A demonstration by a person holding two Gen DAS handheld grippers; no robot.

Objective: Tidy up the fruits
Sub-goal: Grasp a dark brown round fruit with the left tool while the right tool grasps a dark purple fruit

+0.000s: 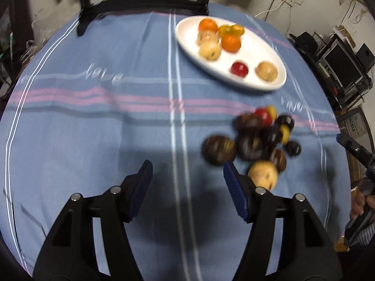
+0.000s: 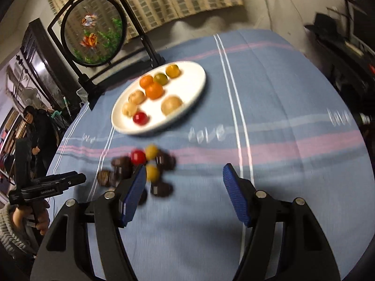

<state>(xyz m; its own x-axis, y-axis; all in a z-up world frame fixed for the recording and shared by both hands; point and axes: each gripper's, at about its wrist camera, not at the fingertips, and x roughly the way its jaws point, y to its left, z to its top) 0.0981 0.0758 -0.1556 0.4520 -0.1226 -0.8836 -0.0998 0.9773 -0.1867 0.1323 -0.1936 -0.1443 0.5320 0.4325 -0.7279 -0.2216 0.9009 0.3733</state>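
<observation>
A white oval plate (image 1: 279, 79) (image 2: 199, 86) on the blue tablecloth holds several fruits: orange mandarins (image 1: 230, 42), tan round ones (image 1: 209, 50) and a red one (image 1: 239, 68). Nearer me lies a loose pile of dark brown, red and yellow fruits (image 1: 255, 138) (image 2: 140, 166), blurred. A tan fruit (image 1: 263, 174) sits just right of my left gripper's right finger. My left gripper (image 1: 187, 169) is open over bare cloth, nothing between its pads. My right gripper (image 2: 184, 172) is open too, the pile at and behind its left finger (image 2: 133, 187).
A black framed round goldfish screen (image 2: 93, 30) stands behind the plate at the table's far edge. In the right wrist view a person (image 2: 37, 126) stands far left beyond the table. Shelves with electronics (image 1: 342, 63) are off the table's right side.
</observation>
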